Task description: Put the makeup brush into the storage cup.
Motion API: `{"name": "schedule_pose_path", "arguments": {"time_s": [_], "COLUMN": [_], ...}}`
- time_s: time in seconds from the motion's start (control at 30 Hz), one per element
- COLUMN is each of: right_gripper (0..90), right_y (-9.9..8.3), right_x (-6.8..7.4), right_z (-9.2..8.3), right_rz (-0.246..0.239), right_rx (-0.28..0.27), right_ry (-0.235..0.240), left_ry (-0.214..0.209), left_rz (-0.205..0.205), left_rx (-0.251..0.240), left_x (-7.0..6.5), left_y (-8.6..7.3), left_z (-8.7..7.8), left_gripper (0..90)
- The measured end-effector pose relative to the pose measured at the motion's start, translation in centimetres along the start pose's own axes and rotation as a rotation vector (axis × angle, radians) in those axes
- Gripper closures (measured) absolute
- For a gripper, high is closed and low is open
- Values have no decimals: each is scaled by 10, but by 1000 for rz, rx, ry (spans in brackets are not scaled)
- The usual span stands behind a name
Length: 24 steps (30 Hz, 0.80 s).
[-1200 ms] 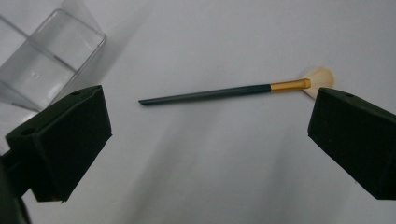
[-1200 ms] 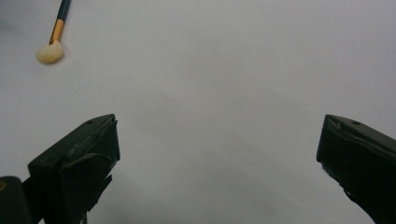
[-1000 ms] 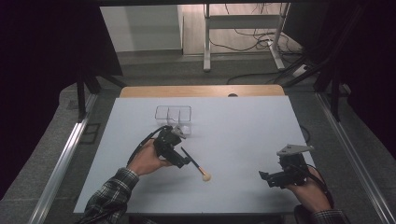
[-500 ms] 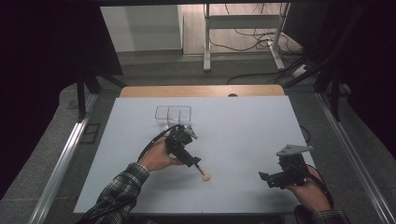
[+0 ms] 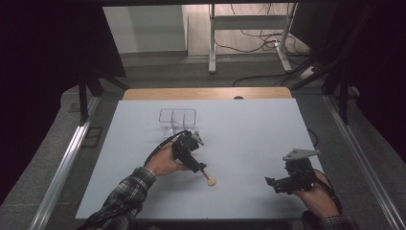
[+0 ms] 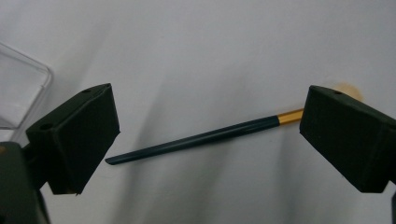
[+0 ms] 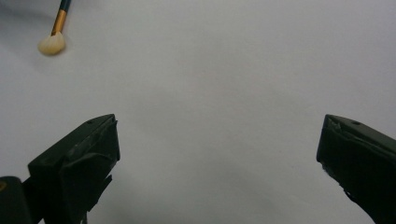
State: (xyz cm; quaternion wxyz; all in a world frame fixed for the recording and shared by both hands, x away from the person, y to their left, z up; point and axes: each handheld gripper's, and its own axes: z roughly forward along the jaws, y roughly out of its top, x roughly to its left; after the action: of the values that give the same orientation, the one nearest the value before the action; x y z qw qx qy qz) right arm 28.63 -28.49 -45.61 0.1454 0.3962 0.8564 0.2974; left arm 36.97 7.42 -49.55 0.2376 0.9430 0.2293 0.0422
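The left gripper point(image 6: 208, 140) is hovering over the brush point(image 6: 196, 139), its wide jaws just closing slightly with the handle lying untouched between them. The right gripper point(image 7: 217, 158) is gaping open above the bare table point(image 7: 233, 70).

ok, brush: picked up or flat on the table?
Flat on the table. The makeup brush lies between the left gripper, jaws wide, touching neither.

In the left gripper view the brush point(image 6: 201, 138) loses its pale tip behind the right-hand jaw — only a sliver of it peeks above the jaw's top. The clear box point(image 6: 21, 93) is cut off by the left edge. In the right gripper view the brush's handle runs off the top edge. In the high view the left gripper point(image 5: 201, 167) covers most of the handle — the box's contents are too small to tell.
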Motion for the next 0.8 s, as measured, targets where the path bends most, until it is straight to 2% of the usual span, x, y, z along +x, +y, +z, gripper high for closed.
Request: {"name": "schedule_pose_path", "arguments": {"time_s": [0.5, 0.6, 0.7, 0.73, 0.8], "right_gripper": [0, 0, 0, 0, 0], "right_y": [0, 0, 0, 0, 0], "right_x": [1, 1, 1, 1, 1], "right_z": [1, 1, 1, 1, 1], "right_rz": [-10, -12, -15, -15, -16], "right_rx": [7, 8, 9, 9, 11], "right_ry": [5, 7, 7, 8, 9], "left_ry": [-38, -53, -61, -45, -47], "left_rz": [36, 41, 63, 78, 86], "left_rx": [23, 26, 37, 38, 37], "left_x": [-2, -1, -2, -4, -5], "left_y": [-6, -7, -10, -11, -11], "left_z": [14, 16, 20, 20, 20], "left_gripper": [99, 138, 201, 227, 275]}}
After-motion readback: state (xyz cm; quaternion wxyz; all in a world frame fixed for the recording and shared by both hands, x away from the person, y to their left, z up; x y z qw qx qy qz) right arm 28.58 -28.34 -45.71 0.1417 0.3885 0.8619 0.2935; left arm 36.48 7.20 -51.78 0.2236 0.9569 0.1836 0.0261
